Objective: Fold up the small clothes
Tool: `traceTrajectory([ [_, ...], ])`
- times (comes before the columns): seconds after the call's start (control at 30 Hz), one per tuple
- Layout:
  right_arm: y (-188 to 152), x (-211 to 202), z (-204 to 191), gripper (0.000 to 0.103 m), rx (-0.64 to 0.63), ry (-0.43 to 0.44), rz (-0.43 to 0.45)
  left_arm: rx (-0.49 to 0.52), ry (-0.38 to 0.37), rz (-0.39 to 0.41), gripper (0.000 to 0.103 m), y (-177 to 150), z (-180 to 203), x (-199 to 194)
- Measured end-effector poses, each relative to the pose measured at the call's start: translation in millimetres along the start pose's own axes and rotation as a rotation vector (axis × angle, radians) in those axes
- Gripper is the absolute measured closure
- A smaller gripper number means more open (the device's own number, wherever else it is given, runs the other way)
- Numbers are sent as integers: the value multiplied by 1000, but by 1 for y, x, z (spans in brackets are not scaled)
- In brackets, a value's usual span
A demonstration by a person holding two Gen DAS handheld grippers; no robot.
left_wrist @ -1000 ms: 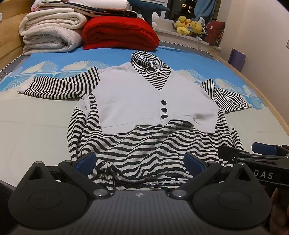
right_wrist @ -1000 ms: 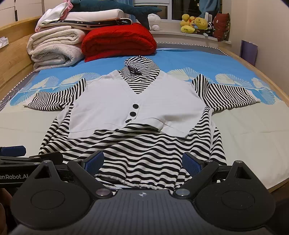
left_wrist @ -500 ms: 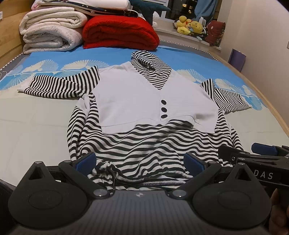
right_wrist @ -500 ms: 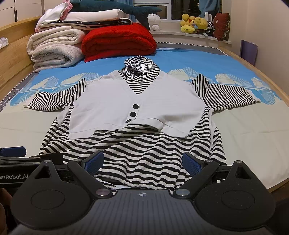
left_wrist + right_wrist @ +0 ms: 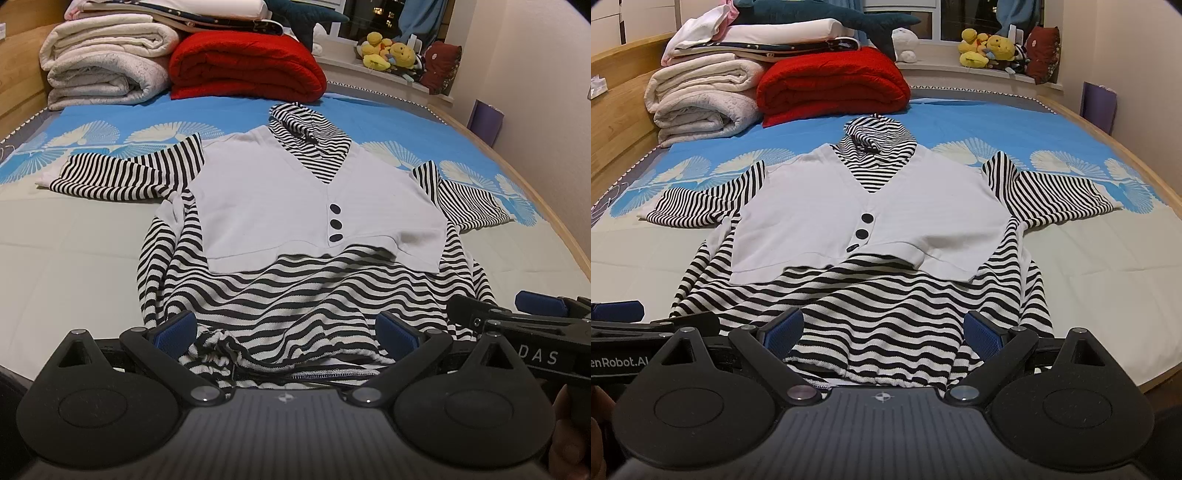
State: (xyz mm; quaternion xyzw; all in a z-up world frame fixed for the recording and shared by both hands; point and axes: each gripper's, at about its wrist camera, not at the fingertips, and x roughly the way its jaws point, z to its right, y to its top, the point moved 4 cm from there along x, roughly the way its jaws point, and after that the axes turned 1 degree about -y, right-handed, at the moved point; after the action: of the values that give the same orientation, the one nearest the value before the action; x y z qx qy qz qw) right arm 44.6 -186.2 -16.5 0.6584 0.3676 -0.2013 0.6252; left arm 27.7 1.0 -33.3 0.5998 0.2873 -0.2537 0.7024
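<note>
A small black-and-white striped hooded top point(image 5: 295, 295) with a white vest front and three dark buttons lies flat on the bed, sleeves spread, hem toward me; it also shows in the right wrist view point(image 5: 879, 306). My left gripper point(image 5: 286, 336) is open and empty, its blue pads over the left part of the hem. My right gripper point(image 5: 884, 334) is open and empty over the right part of the hem. The right gripper shows at the right edge of the left wrist view point(image 5: 524, 317), and the left gripper at the left edge of the right wrist view point(image 5: 631, 325).
Folded white blankets point(image 5: 107, 62) and a folded red blanket point(image 5: 243, 66) are stacked at the head of the bed. Plush toys point(image 5: 990, 51) sit on the windowsill. The wooden bed edge point(image 5: 535, 195) runs along the right, with a wall beyond.
</note>
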Motion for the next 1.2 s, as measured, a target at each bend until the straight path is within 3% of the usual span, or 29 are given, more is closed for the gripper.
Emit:
traceTrajectory([
  [0.13, 0, -3, 4, 10, 17, -5, 30, 18, 29, 30, 0, 4, 0, -1],
  [0.23, 5, -5, 12, 10, 43, -18, 73, 41, 118, 100, 0, 17, -1, -6],
  [0.33, 13, -6, 21, 10, 58, -58, 126, 58, 152, 186, 0, 30, -1, -17],
  [0.43, 23, -3, 30, 11, 89, -85, 147, 71, 143, 201, 0, 43, -1, -27],
  [0.6, 43, 4, 40, 38, 147, -64, 151, 22, 53, 257, 0, 73, -8, -29],
  [0.67, 54, 8, 40, 40, 141, -68, 171, 32, 55, 300, 0, 91, -8, -28],
  [0.73, 67, 15, 39, 40, 130, -74, 184, 40, 55, 326, 0, 110, -5, -22],
  [0.97, 121, 61, 29, 39, 25, -83, 191, 82, 90, 311, 0, 190, -1, 34],
  [1.2, 191, 117, 30, 36, 58, -63, 248, 150, 197, 377, 0, 251, -21, 87],
])
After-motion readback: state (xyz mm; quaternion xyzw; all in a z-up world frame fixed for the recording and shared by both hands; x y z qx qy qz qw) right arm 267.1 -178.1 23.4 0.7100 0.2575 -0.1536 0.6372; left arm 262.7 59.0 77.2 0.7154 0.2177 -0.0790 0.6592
